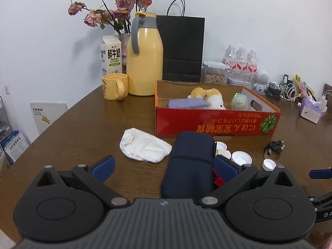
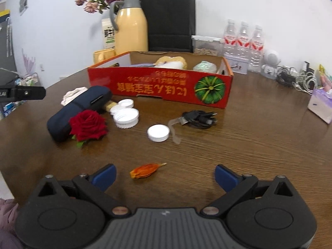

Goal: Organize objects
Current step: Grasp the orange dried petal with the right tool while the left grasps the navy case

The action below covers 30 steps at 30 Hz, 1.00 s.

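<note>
1. Left wrist view: your left claw [image 1: 164,169] stands wide open with nothing gripped. The dark navy pouch [image 1: 189,164] lies lengthwise between the two blue pads, close against the right-hand one, while the left pad [image 1: 103,167] is well clear of it, over bare bench [image 1: 83,124].
2. Just left of the pouch lies a crumpled white cloth [image 1: 143,148]; to its right sit white bottle caps [image 1: 241,157] and a coiled black cable [image 1: 274,146].
3. Beyond them stands the red cardboard box [image 1: 217,123], holding a plush toy [image 1: 209,98], a folded lilac cloth [image 1: 186,103] and a pale green ball [image 1: 240,101]. Behind it are a yellow mug [image 1: 114,86] and a yellow thermos jug [image 1: 144,62].
4. Right wrist view: your right claw [image 2: 165,176] is also spread wide and holds nothing. A dried orange flower bud [image 2: 145,171] lies on the bench between its pads, nearer the left one, touching neither.
5. Further ahead, a red rose head [image 2: 88,125] rests against the navy pouch [image 2: 76,110], with a white cap [image 2: 158,132] lying apart towards the middle, well clear of the claw.
</note>
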Motion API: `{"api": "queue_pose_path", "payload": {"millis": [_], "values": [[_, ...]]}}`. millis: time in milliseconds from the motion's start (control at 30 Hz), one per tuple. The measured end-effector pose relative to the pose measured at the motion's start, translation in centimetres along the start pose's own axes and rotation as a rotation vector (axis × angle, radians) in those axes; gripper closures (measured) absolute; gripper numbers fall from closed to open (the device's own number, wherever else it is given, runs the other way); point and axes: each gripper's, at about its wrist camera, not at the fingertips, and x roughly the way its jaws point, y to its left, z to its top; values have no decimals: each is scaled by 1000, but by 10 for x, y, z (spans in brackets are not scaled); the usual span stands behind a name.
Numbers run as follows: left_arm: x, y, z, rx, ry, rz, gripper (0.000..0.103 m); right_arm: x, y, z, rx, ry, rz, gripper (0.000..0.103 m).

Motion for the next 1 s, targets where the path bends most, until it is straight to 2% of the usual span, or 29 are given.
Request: {"api": "queue_pose_path", "payload": {"millis": [133, 267, 433, 567, 633, 833, 1000], "values": [[0, 1, -1, -7, 5, -6, 0, 1, 6, -2, -33, -9, 24, 18], [0, 2, -2, -9, 5, -11, 0, 2, 6, 0, -94, -21, 68, 34], [0, 2, -3, -10, 10, -15, 0, 10, -6, 2, -136, -3, 138, 40], [2, 1, -4, -13, 17, -13, 0, 13, -10, 3, -158, -12, 205, 53], [2, 1, -5, -13, 20, -10, 0, 14, -11, 4, -164, -14, 220, 63], [5, 2, -6, -18, 29, -7, 0, 15, -13, 4, -165, -25, 238, 63], [13, 1, -5, -17, 43, -8, 0, 16, -16, 5, -114, -43, 230, 63]]}}
